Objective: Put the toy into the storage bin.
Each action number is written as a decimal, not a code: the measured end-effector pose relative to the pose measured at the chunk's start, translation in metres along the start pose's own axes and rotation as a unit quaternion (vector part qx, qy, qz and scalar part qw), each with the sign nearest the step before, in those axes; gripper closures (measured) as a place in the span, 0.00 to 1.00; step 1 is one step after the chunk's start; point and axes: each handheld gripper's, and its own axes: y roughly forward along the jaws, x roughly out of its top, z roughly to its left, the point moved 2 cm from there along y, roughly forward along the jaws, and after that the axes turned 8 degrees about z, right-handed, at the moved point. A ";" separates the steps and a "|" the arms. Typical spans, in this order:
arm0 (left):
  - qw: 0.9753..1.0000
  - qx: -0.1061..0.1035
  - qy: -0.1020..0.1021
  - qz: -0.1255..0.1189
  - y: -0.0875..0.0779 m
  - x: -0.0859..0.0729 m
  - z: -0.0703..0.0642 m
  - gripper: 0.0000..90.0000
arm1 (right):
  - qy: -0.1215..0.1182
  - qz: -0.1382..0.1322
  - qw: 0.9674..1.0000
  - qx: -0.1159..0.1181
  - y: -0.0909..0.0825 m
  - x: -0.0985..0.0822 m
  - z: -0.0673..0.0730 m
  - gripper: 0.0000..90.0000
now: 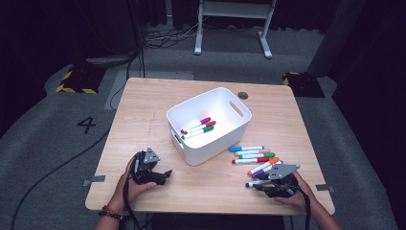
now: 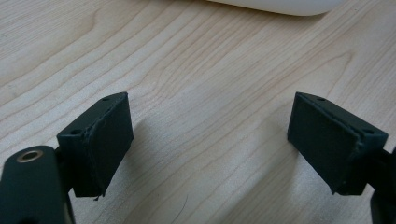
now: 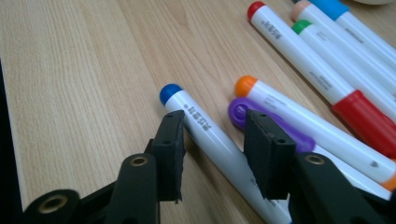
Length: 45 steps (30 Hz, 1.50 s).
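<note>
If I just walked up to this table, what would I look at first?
Probably the big white bin in the middle of the wooden table, with a few markers lying inside. Next, the bright markers spread on the table to its right. At their near end, the right tool has its jaws on either side of a blue-capped marker, not yet squeezing it.

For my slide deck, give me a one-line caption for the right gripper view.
Right gripper straddling a blue-ended marker on the wooden table, with other coloured markers beside it.
</note>
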 end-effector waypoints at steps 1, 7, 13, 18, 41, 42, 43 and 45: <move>1.000 -0.001 0.001 0.001 0.000 0.000 0.000 0.16 | 0.002 0.002 1.000 0.003 0.001 0.001 0.002 0.67; 1.000 0.001 0.001 0.001 0.000 0.000 0.000 0.16 | 0.007 0.005 1.000 0.005 0.009 0.013 0.010 0.74; 1.000 -0.003 0.000 0.001 0.000 0.000 0.000 0.16 | 0.002 -0.002 1.000 0.020 0.004 0.014 0.012 0.67; 1.000 0.001 0.000 0.000 0.000 0.000 0.000 0.16 | 0.010 -0.009 1.000 0.020 -0.018 -0.007 0.003 0.60; 1.000 -0.002 -0.001 0.000 0.000 0.000 0.000 0.16 | 0.028 -0.019 0.999 0.017 -0.021 -0.039 0.004 0.83; 1.000 -0.001 0.001 0.002 0.000 0.000 0.000 0.16 | 0.026 -0.016 0.999 0.013 -0.021 -0.038 0.005 0.83; 1.000 -0.004 -0.001 0.000 0.000 0.000 0.000 0.16 | 0.030 -0.018 0.999 0.014 -0.020 -0.038 0.005 0.83; 1.000 -0.003 0.000 0.001 0.000 0.000 0.000 0.16 | 0.032 -0.021 0.999 0.027 -0.019 -0.037 0.006 0.83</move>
